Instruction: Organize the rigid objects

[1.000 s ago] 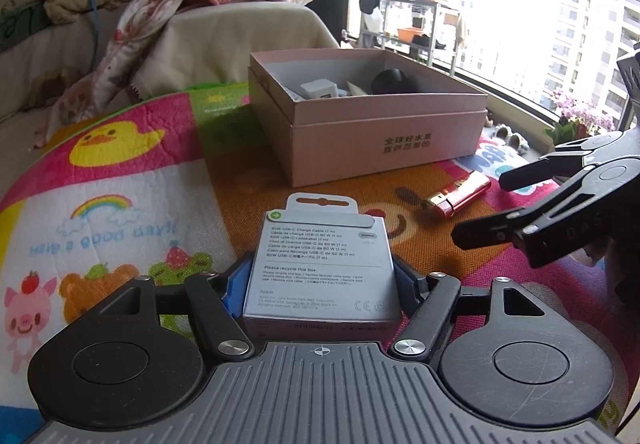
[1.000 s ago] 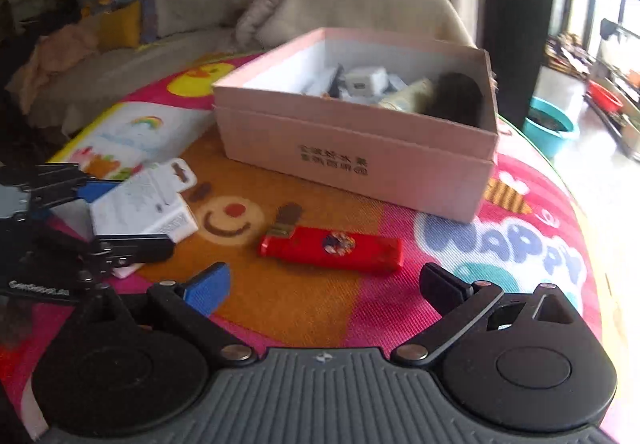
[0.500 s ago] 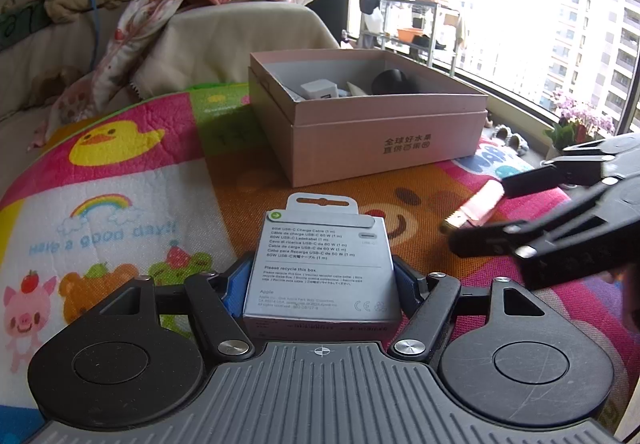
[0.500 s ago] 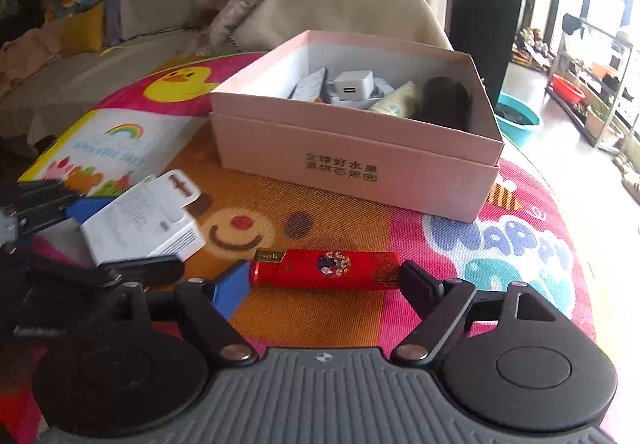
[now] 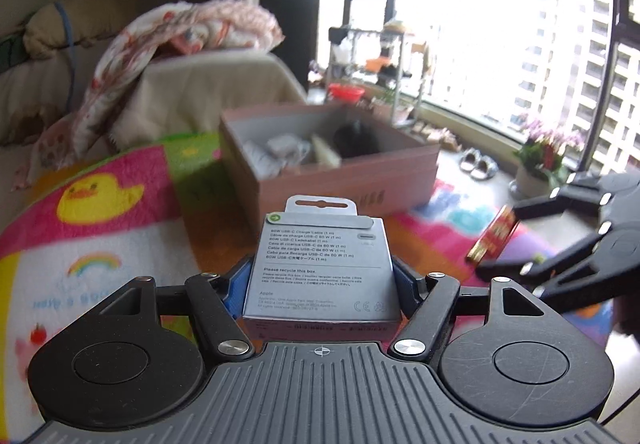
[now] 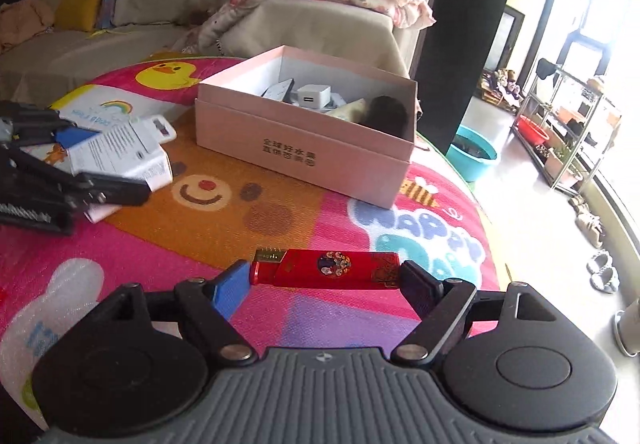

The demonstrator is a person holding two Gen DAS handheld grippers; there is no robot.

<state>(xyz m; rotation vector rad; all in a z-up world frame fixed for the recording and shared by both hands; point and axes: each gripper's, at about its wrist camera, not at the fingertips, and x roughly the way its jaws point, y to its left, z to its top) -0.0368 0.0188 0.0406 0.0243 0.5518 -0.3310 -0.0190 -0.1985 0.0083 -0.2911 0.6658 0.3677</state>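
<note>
White charger (image 6: pixel 310 97) in pink box (image 6: pixel 304 154)

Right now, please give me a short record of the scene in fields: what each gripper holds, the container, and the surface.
left gripper: shut on white cable box, held above the mat
right gripper: shut on red lighter, held by its ends, lifted
container: open pink box, holding a white charger and a dark round item
surface: colourful cartoon play mat
</note>
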